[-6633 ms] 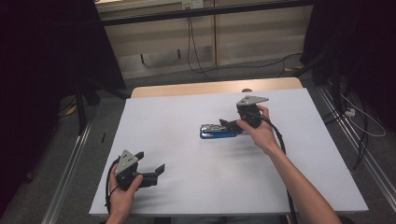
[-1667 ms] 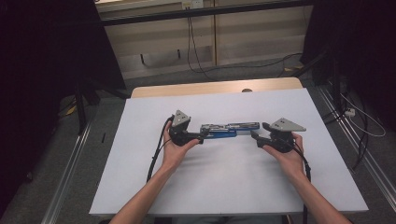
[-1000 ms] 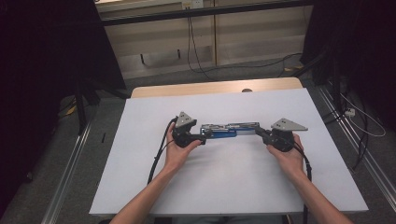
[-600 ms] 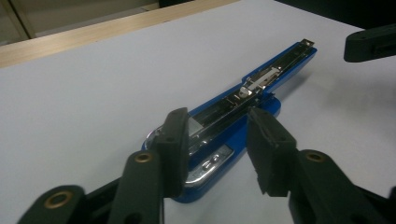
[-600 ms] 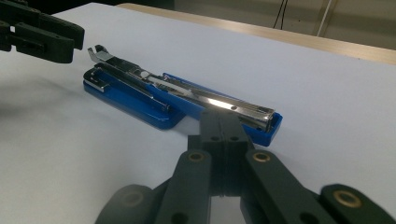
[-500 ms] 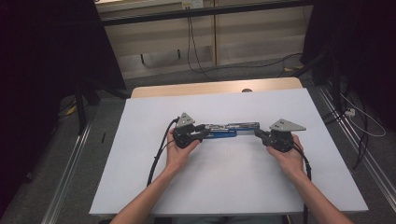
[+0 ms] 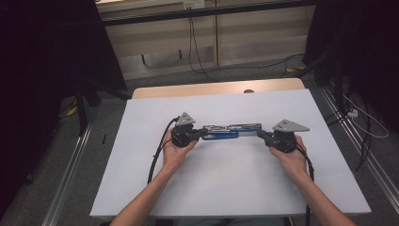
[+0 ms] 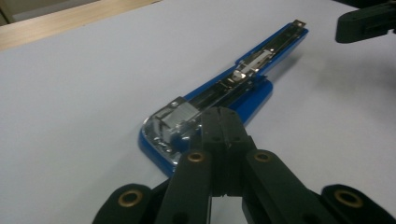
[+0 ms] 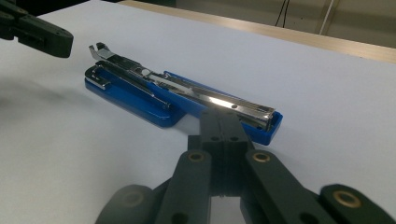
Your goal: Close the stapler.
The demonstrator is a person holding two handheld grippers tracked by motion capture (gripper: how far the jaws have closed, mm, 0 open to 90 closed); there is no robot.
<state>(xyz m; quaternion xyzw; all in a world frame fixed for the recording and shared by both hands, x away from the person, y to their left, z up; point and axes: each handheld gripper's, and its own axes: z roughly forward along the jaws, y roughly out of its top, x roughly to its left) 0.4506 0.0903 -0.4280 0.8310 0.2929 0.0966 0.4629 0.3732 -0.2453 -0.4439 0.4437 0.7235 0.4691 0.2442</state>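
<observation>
A blue stapler (image 7: 226, 132) lies swung open in a long line on the white table (image 7: 235, 188), its metal magazine facing up (image 8: 224, 86) (image 9: 154, 86). My left gripper (image 7: 203, 133) is at the stapler's left end. Its jaws have just been closing and now meet tip to tip (image 8: 222, 116) against the stapler's hinge end, with nothing between them. My right gripper (image 7: 259, 134) is at the right end, shut and empty, its tips (image 9: 223, 119) just short of the blue arm's end. Each gripper view shows the other gripper farther off.
A bare wooden strip (image 7: 216, 88) runs along the table's far edge. Metal rails (image 7: 70, 179) flank the table on the floor, and cables (image 7: 357, 117) lie at the right. Dark curtains hang at both sides.
Since the oldest frame my left hand came from the front left corner to the stapler, which now lies opened out. Over the last second both hands kept still.
</observation>
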